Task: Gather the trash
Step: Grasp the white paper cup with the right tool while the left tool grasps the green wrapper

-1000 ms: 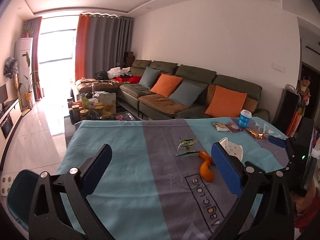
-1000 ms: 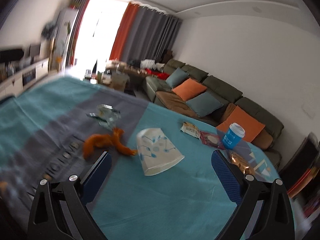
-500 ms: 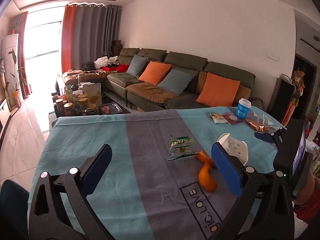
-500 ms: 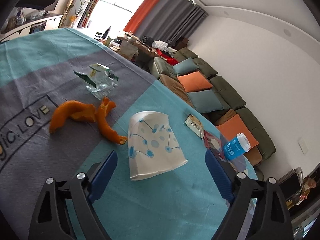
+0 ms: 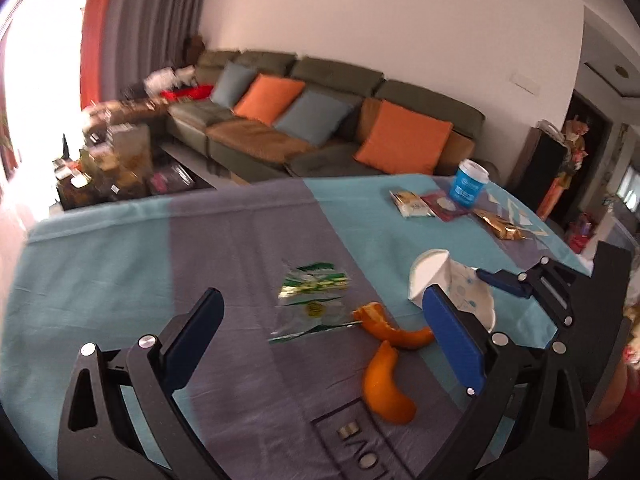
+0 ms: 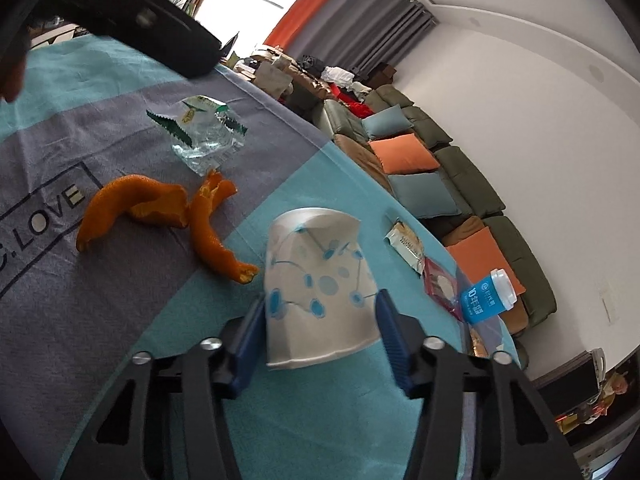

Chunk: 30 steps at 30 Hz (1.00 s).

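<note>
A crushed white paper cup with blue dots lies on its side on the teal and grey tablecloth. My right gripper is open with its fingers on either side of the cup's rim end, close to its sides. The cup also shows in the left wrist view. Two orange peels lie left of the cup. A clear green-printed wrapper lies beyond them. My left gripper is open and empty above the cloth, facing the wrapper and peels.
A blue lidded cup, a cream snack packet, a red packet and a gold wrapper lie at the table's far side. A green sofa with orange cushions stands beyond the table.
My right gripper has moved forward onto the paper cup and its fingers have narrowed around it. My left gripper has moved closer to the wrapper and peels.
</note>
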{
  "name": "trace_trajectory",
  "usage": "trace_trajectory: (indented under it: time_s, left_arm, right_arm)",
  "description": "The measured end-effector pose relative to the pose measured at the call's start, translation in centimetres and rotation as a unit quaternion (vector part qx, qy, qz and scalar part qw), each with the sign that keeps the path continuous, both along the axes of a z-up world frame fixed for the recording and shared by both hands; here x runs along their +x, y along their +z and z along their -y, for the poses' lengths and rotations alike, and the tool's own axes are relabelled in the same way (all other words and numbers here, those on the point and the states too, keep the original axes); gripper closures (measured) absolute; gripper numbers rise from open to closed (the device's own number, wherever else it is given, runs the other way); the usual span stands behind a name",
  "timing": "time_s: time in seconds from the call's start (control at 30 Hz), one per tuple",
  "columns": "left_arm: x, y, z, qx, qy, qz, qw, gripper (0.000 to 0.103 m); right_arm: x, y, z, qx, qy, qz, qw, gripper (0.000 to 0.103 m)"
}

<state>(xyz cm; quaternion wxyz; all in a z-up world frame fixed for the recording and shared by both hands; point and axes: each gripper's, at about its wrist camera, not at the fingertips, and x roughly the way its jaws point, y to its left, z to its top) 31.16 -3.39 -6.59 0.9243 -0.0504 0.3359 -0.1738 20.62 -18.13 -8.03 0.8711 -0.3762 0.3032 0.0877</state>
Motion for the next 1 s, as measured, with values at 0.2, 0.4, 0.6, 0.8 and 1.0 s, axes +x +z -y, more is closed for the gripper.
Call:
trace_trajectory:
  time_s: [0.2, 0.4, 0.6, 0.8, 1.0]
  left_arm:
    - [3.5, -2.2, 0.9, -0.01, -0.005, -0.06, 0.9981, 0.005]
    - [5.2, -3.3, 1.4, -0.019, 0.004, -0.075, 0.997, 0.009]
    - [5.7, -4.4, 1.6, -0.008, 0.013, -0.093, 0.9955, 0.039]
    - [5.3, -4.4, 1.3, -0.008, 0.021, -0.087, 0.9959, 0.057]
    - [2.6, -2.1, -0.1, -0.011, 0.04, -0.05, 0.9979, 0.058]
  right_arm:
    - [0.2, 0.2, 0.3, 0.012, 0.0, -0.001, 1.0, 0.075]
    - [0.4, 0.9, 1.5, 0.042, -0.016, 0.004, 0.999, 0.077]
    - [-0.1, 1.9, 2.3, 0.069, -0.033, 0.016, 0.997, 0.081]
    - [-0.8, 2.9, 3.2, 0.085, -0.05, 0.03, 0.995, 0.083]
    - [-1.9, 4.8, 3.2, 0.107, -0.05, 0.053, 0.992, 0.083]
